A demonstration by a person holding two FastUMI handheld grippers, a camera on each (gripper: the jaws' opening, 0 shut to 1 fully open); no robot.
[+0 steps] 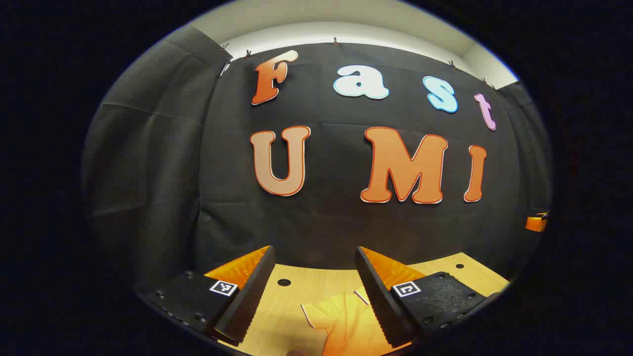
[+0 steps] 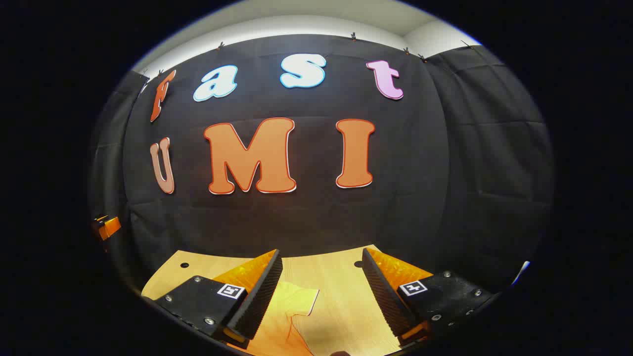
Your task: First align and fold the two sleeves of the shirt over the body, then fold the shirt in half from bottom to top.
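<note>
Shirt (image 1: 346,321) fabric, yellow-orange with a pale edge, lay flat on the wooden counter (image 1: 292,301) below both of my grippers. In the left gripper view I saw one sleeve spread out between and under the fingers, running partly behind the right-hand finger. My left gripper (image 1: 316,291) stood wide, both fingers apart and above the cloth, clasping nothing. In the right gripper view the other sleeve (image 2: 296,306) reached out from beside the left-hand finger, its end lying on bare wood. My right gripper (image 2: 321,296) was wide too, with nothing between its fingers. Small round holes (image 2: 358,264) dotted the counter near the back wall. At the far edge of each view I caught an orange piece of the other gripper (image 1: 536,222), well apart from my own.
</note>
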